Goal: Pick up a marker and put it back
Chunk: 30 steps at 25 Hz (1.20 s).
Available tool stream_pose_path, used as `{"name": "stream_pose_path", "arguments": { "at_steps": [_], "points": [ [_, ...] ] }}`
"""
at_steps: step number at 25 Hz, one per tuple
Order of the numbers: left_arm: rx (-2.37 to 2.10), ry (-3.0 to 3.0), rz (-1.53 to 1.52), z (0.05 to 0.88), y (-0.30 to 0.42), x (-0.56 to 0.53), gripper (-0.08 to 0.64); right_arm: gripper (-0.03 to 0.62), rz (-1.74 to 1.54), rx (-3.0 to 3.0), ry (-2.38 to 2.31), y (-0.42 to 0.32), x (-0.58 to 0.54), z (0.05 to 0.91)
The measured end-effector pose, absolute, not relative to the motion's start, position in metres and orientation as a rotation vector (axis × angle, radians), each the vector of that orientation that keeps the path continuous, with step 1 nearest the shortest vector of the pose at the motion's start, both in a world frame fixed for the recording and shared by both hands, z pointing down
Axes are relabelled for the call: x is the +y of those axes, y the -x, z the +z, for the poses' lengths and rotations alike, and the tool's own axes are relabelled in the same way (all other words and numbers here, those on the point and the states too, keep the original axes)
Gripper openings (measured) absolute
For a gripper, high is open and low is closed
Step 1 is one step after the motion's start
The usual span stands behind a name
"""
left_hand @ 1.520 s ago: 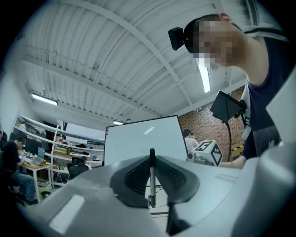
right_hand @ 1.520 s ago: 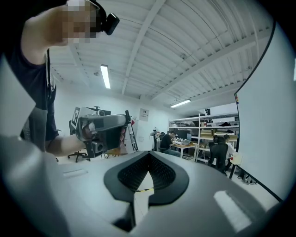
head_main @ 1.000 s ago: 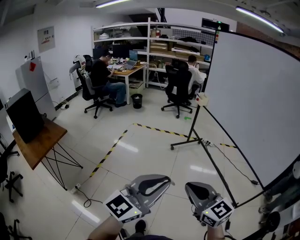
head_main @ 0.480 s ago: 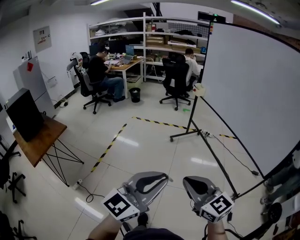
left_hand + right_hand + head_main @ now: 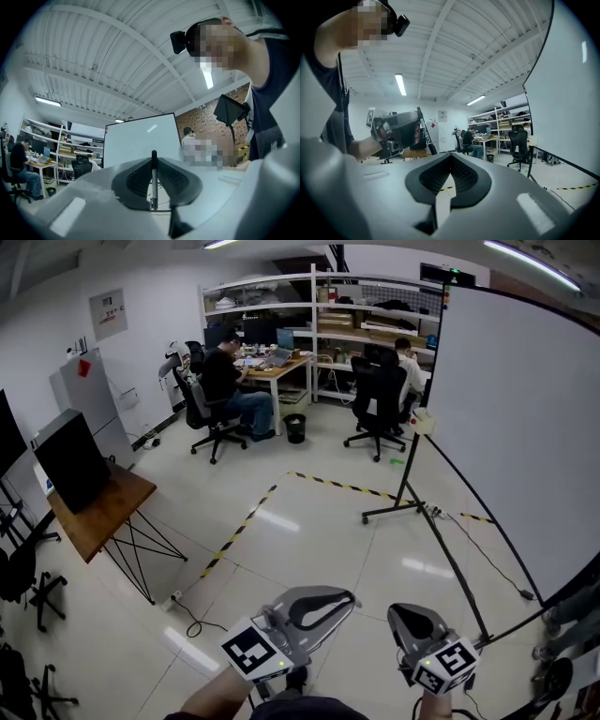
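Note:
A thin black marker [image 5: 153, 183] stands upright between the ridged pads of my left gripper [image 5: 153, 158], which is shut on it. In the right gripper view that left gripper [image 5: 396, 132] is at the left, a hand behind it, with the marker [image 5: 424, 135] sticking up out of it. My right gripper [image 5: 451, 155] is shut, its tips touching with nothing between them. In the head view both grippers are low in the frame, left [image 5: 349, 597] and right [image 5: 410, 612], side by side and above the floor. A large whiteboard [image 5: 525, 427] on a wheeled stand rises to the right.
The whiteboard's stand legs [image 5: 403, 512] and a cable cross the floor ahead. A wooden table [image 5: 98, 512] with a black monitor stands at the left. Yellow-black tape [image 5: 239, 526] marks the floor. Two people sit at desks by the shelves [image 5: 319, 324] at the back.
The head view has shifted, so the room sits further right and lower in the frame. Both grippers stay low and side by side, their jaws as before.

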<state>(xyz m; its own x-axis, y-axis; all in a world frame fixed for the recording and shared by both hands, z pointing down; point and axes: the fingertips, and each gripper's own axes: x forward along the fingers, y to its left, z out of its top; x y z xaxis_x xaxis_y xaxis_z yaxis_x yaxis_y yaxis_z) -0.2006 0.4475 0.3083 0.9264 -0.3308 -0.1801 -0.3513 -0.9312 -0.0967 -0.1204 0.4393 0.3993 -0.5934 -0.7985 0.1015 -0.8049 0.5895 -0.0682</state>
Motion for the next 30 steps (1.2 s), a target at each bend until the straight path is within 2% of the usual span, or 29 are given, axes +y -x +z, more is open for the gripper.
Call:
{"name": "stream_pose_path", "arguments": {
  "at_steps": [15,30],
  "points": [
    [0.537,2.914,0.292,0.287,0.187,0.462,0.040,0.000,0.154,-2.755,-1.370,0.104,0.456,0.382],
    [0.469,2.826,0.404,0.228,0.165,0.456,0.040,0.000,-0.167,-2.771,-1.423,0.065,0.437,0.295]
  ]
}}
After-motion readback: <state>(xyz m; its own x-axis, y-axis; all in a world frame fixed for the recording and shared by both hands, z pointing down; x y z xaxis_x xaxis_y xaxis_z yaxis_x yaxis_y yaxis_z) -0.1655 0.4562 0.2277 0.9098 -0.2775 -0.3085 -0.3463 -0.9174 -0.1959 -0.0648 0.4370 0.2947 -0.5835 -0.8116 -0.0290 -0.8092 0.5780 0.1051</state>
